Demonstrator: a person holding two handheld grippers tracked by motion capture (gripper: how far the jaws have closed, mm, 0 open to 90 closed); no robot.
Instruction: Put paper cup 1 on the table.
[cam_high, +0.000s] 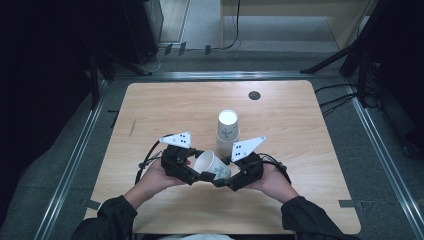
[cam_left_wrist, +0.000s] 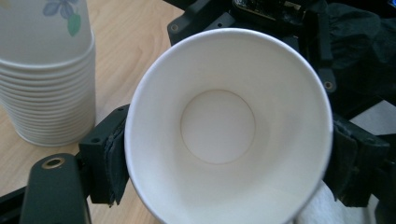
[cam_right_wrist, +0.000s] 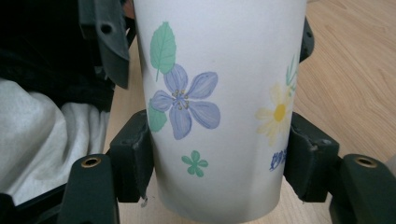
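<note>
While dark flooring surrounds, wooden table (cam_high: 165, 102) bears cup stack (cam_high: 227, 131).

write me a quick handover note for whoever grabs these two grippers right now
Left gripper: pads on both sides of the loose paper cup near its rim; whether they press I cannot tell.
Right gripper: shut on the same cup's flowered wall.
The cup lies tilted between the two grippers, above the table, mouth toward the left gripper, empty inside.
The stack of cups stands upside down just behind, apart from the held cup.
Done: one cup is off the stack and held.
Left: probably setting it down; keep the grip gentle, the wall is thin.
</note>
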